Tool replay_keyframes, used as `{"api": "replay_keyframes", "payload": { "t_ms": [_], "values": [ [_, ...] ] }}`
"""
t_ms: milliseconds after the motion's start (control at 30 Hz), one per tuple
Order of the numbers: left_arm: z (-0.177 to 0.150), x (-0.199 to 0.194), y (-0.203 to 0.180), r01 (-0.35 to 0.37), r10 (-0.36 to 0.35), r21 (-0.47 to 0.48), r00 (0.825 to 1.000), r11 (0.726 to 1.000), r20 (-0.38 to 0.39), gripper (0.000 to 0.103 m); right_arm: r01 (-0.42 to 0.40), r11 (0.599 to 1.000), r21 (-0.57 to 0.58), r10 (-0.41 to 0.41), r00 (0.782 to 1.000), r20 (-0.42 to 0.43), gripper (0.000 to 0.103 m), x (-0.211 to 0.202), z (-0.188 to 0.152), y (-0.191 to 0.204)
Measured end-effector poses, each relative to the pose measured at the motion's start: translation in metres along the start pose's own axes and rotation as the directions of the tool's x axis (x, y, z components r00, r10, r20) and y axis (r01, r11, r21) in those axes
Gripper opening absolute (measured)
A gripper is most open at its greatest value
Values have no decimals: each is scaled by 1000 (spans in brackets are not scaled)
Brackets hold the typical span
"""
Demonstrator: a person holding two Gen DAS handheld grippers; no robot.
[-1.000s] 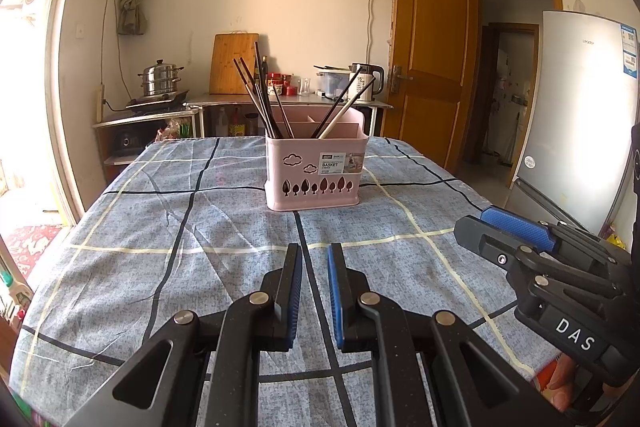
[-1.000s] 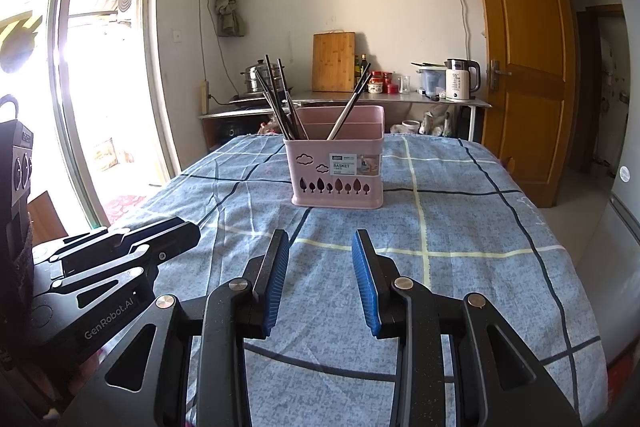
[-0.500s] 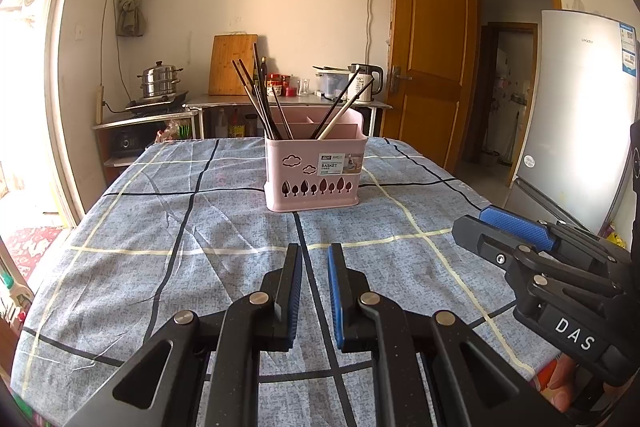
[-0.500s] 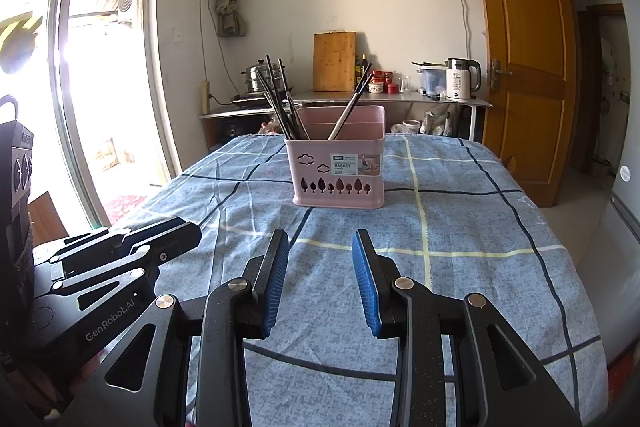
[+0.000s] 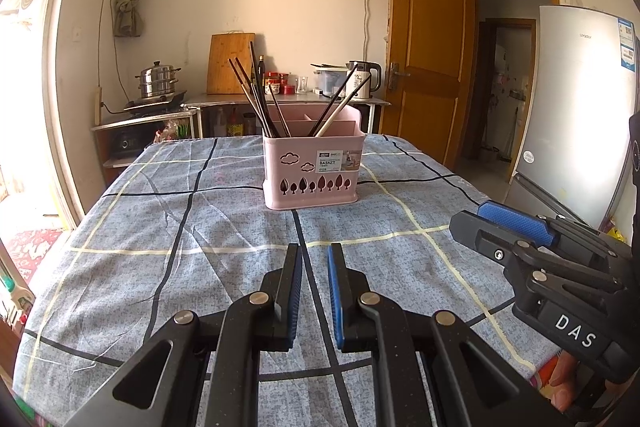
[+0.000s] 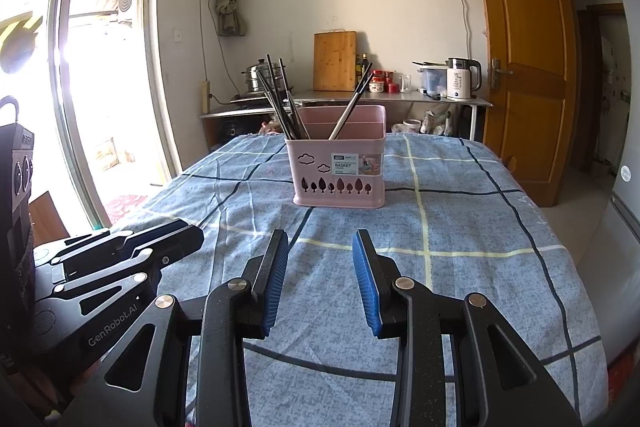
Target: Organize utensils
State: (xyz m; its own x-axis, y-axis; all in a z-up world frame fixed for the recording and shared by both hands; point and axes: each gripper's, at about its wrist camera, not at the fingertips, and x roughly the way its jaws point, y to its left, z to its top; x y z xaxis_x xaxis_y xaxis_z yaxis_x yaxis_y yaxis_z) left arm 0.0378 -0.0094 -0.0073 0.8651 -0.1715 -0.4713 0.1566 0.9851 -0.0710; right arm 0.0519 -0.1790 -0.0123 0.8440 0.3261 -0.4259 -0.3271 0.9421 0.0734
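Observation:
A pink utensil basket [image 5: 314, 169] stands on the blue checked tablecloth [image 5: 200, 227]; it also shows in the right wrist view [image 6: 339, 167]. Several dark chopsticks [image 5: 256, 95] stand in its left compartment and a few [image 5: 338, 103] lean in the right one. My left gripper [image 5: 314, 255] hovers low over the cloth, well short of the basket, empty, its jaws a narrow gap apart. My right gripper [image 6: 320, 243] is open and empty, also short of the basket. Each gripper shows at the edge of the other's view.
A counter [image 5: 280, 99] behind the table holds a cutting board, jars and a kettle [image 6: 460, 79]. A steamer pot [image 5: 156, 81] sits at the back left. A wooden door [image 5: 428, 47] and a fridge [image 5: 576, 107] stand on the right, a glass door [image 6: 100, 67] on the left.

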Motion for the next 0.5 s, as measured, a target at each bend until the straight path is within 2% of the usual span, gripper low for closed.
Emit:
{"api": "replay_keyframes", "payload": {
  "t_ms": [500],
  "values": [
    [-1, -3, 4, -20, 20, -7, 1000, 1000, 9, 12, 1, 1000, -2, -1, 1000, -4, 35, -1, 0, -1]
  ]
}}
